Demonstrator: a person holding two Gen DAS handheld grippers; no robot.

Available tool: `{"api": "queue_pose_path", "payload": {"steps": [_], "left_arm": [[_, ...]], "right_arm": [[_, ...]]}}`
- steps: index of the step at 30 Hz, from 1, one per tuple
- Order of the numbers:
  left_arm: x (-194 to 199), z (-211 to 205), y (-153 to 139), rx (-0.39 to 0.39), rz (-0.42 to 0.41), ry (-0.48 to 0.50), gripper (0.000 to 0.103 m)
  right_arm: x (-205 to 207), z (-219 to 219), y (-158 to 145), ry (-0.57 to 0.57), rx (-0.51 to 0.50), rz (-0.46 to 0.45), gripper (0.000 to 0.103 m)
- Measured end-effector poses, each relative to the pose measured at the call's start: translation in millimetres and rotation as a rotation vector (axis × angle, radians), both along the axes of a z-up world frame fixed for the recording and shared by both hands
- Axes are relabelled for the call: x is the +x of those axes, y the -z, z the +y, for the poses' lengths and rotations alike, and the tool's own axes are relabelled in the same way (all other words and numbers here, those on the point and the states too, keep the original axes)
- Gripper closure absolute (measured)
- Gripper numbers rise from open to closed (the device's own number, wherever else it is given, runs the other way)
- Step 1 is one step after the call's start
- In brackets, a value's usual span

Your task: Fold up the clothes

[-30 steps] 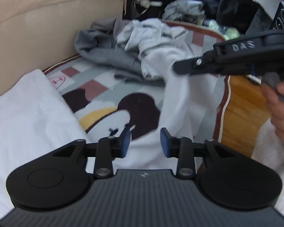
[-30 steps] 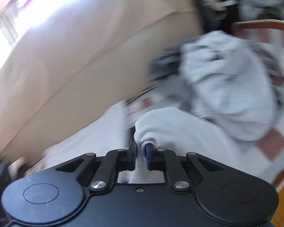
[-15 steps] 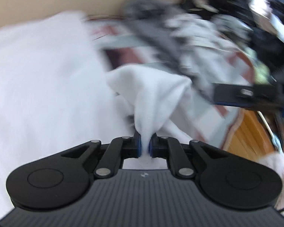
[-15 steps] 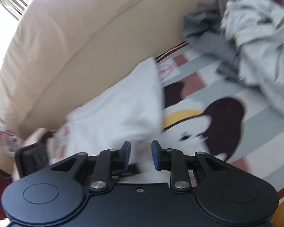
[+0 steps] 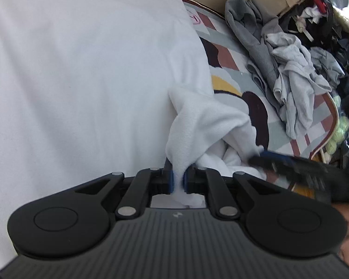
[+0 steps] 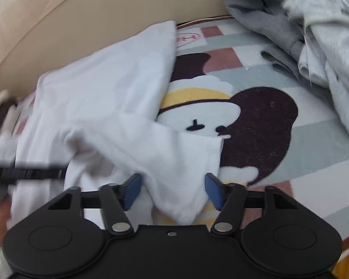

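The left gripper (image 5: 178, 181) has its jaws clamped on a bunched fold of the soft white fleece garment (image 5: 81, 74), probably to carry that flap across the body. The right gripper (image 6: 173, 191) hangs with jaws wide apart over the sleeve at lower centre. It's all on a cartoon-print rug (image 6: 267, 116) beside a beige sofa (image 6: 58, 23), with a grey clothes pile (image 5: 290, 69) at upper right.
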State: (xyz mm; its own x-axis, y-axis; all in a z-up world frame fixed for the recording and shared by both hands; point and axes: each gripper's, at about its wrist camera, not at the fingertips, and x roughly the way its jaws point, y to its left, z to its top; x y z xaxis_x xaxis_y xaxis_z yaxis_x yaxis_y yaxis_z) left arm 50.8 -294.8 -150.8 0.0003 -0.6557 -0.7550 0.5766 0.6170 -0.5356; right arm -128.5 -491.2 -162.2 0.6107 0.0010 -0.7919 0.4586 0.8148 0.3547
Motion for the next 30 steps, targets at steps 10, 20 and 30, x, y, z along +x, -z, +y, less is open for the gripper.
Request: {"api": "queue_pose_path", "payload": {"steps": [10, 20, 30], "left_arm": [[-28, 2, -39, 0.216, -0.371, 0.111, 0.059], [-49, 9, -79, 0.073, -0.634, 0.176, 0.036], [21, 58, -76, -0.108, -0.206, -0.034, 0.096]], "right_arm": [[3, 4, -38, 0.030, 0.079, -0.174, 0.095], [29, 24, -63, -0.097, 0.481, -0.243, 0.095], [38, 58, -88, -0.252, -0.046, -0.060, 0.090]]}}
